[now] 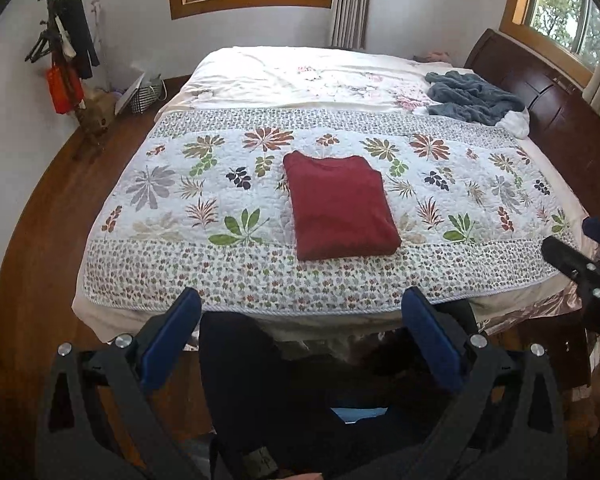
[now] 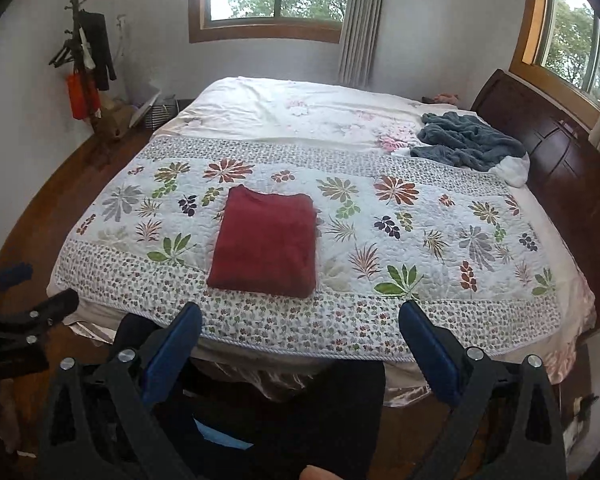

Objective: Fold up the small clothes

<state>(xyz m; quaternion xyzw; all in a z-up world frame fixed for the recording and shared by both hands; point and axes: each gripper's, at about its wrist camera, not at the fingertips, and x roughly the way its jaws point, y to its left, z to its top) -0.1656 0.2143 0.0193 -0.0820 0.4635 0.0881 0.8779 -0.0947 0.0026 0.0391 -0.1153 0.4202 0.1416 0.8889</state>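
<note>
Bed: floral quilt [image 1: 480,216] spread mid-frame; red garment [image 1: 338,206] laid folded at ctr.
Room: blue blanket [image 1: 470,98] bunched upper right; coat rack [image 1: 62,52] upper left.
Tools: left tool [image 1: 302,336] & right tool [image 2: 300,338] held apart, empty.

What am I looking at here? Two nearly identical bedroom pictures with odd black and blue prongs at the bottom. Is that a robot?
No robot arm: a person holds a two-finger gripper in each hand, with a wide-angle camera on each one looking forward along its fingers. One picture comes from the left gripper, the other from the right gripper. The blue prongs are the fingers, spread open and holding nothing. Each camera also catches the other gripper at its edge. Ahead is a bed with a flowered quilt. On it lies a red garment, already folded into a neat rectangle. A crumpled blue-grey blanket sits by the headboard.
</note>
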